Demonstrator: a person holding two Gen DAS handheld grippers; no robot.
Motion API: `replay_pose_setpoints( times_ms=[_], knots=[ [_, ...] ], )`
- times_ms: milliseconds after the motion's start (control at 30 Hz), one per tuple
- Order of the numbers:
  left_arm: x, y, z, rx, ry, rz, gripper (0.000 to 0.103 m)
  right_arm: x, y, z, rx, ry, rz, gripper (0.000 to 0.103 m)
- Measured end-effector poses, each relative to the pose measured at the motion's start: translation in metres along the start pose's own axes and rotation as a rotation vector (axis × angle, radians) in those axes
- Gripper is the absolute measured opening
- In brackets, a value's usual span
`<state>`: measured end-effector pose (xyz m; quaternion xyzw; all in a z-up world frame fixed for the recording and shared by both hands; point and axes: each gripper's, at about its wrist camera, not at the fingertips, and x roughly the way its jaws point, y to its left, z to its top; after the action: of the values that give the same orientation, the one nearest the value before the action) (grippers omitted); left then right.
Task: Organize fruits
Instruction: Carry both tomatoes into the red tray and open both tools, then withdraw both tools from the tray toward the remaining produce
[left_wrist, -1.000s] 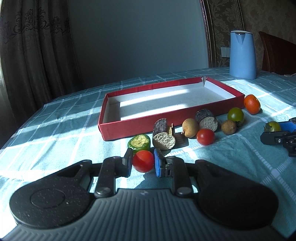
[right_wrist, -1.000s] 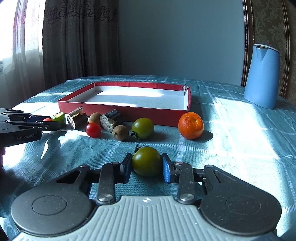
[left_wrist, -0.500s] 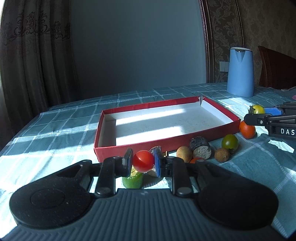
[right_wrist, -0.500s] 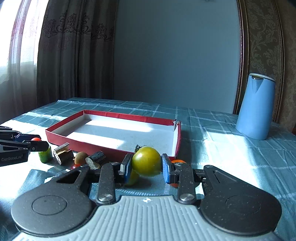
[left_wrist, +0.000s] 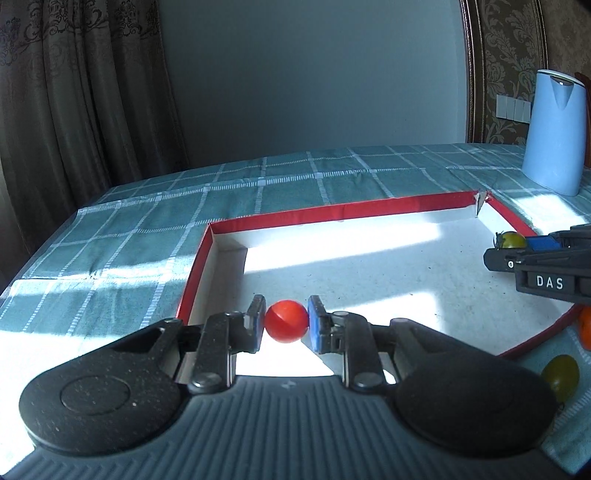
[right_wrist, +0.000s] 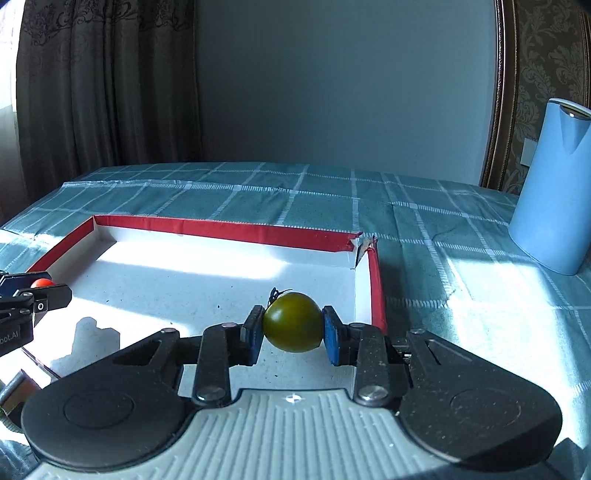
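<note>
My left gripper (left_wrist: 286, 325) is shut on a small red tomato (left_wrist: 286, 325) and holds it over the left part of the red box (left_wrist: 332, 213) with a white floor. My right gripper (right_wrist: 292, 328) is shut on a green tomato (right_wrist: 292, 322) with a dry stem, held over the right part of the same box (right_wrist: 229, 227). In the left wrist view the right gripper (left_wrist: 517, 248) shows at the right edge with its green tomato (left_wrist: 511, 240). In the right wrist view the left gripper (right_wrist: 37, 286) shows at the left edge with its red tomato (right_wrist: 41, 282).
A blue kettle (left_wrist: 554, 133) stands at the back right on the teal checked tablecloth (left_wrist: 147, 236); it also shows in the right wrist view (right_wrist: 554, 184). Another green tomato (left_wrist: 560, 374) and an orange fruit (left_wrist: 585, 328) lie in front of the box. Curtains hang at the left.
Both grippers have lifted their tomatoes off the tablecloth and carried them forward over the red box. The fruits left in front of the box have dropped mostly out of view.
</note>
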<state>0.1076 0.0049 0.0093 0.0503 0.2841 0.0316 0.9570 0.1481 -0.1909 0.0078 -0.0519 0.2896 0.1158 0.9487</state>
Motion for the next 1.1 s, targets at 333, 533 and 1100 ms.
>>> replay_pose_setpoints(
  times_ms=[333,533,1100],
  knots=[
    [0.019,-0.006,-0.001,0.016,0.04,0.033,0.047,0.015,-0.003,-0.001,-0.006,0.045,-0.05,0.034],
    [0.006,-0.005,-0.001,0.005,-0.022,0.033,0.081,0.01,-0.003,-0.002,-0.001,0.021,-0.056,0.049],
    [-0.073,0.037,-0.052,-0.07,-0.114,-0.022,0.103,-0.056,-0.042,-0.021,0.179,-0.203,-0.074,0.075]
  ],
)
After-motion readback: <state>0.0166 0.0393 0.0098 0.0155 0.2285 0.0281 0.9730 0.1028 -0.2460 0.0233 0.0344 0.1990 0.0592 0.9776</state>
